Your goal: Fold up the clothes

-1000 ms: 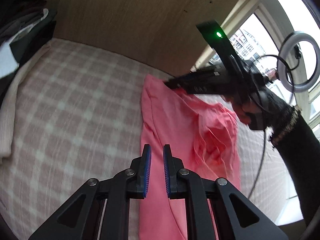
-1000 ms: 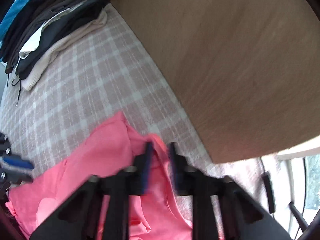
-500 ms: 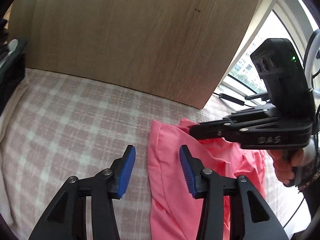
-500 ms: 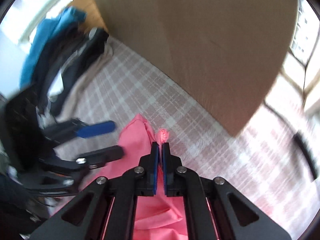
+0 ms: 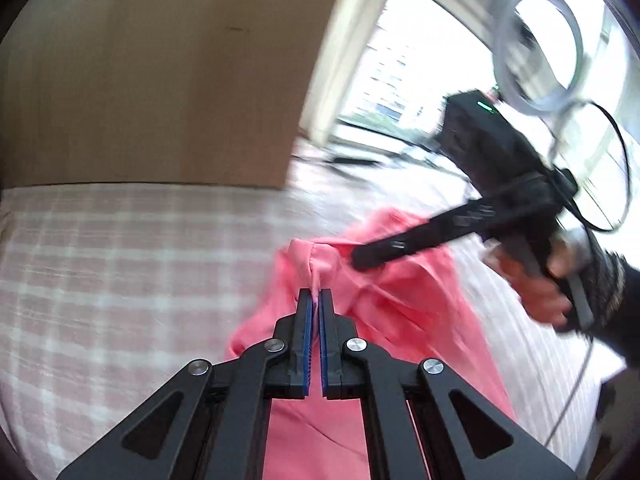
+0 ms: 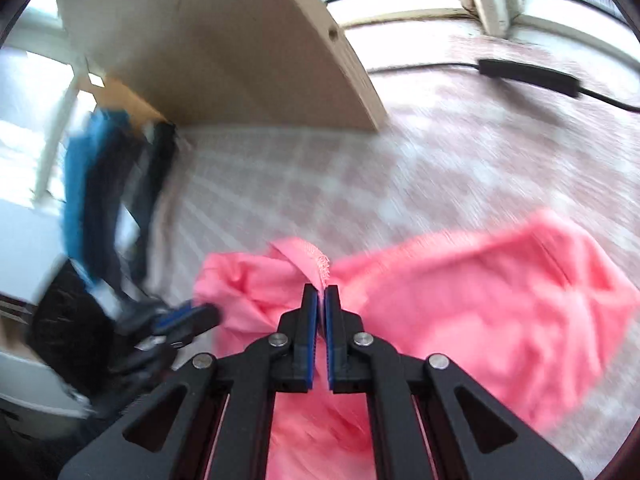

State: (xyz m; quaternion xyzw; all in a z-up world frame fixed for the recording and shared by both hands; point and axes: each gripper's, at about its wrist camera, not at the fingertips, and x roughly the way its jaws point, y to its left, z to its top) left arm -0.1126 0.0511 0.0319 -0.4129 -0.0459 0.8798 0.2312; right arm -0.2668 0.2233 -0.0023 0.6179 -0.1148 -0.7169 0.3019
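Observation:
A pink garment (image 5: 404, 312) (image 6: 480, 300) hangs bunched above the checked bedspread (image 5: 120, 264) (image 6: 328, 184). My left gripper (image 5: 316, 300) is shut on a pinched fold of its edge. My right gripper (image 6: 321, 294) is shut on a hemmed edge of the same garment. In the left wrist view the right gripper (image 5: 400, 246) reaches in from the right, held by a hand (image 5: 540, 284). In the right wrist view the left gripper (image 6: 180, 320) shows at the lower left, blurred. Both views are smeared by motion.
A wooden board (image 5: 160, 80) (image 6: 240, 48) stands at the back of the bed. Dark and blue clothes (image 6: 104, 200) are piled at the left. A ring light (image 5: 536, 48) and windows are on the right, and a black cable box (image 6: 528, 74) lies on the bedspread.
My left gripper was open half a second ago and has since closed on the pink garment's edge. Both grippers have lifted the garment, and both cameras swung toward the window.

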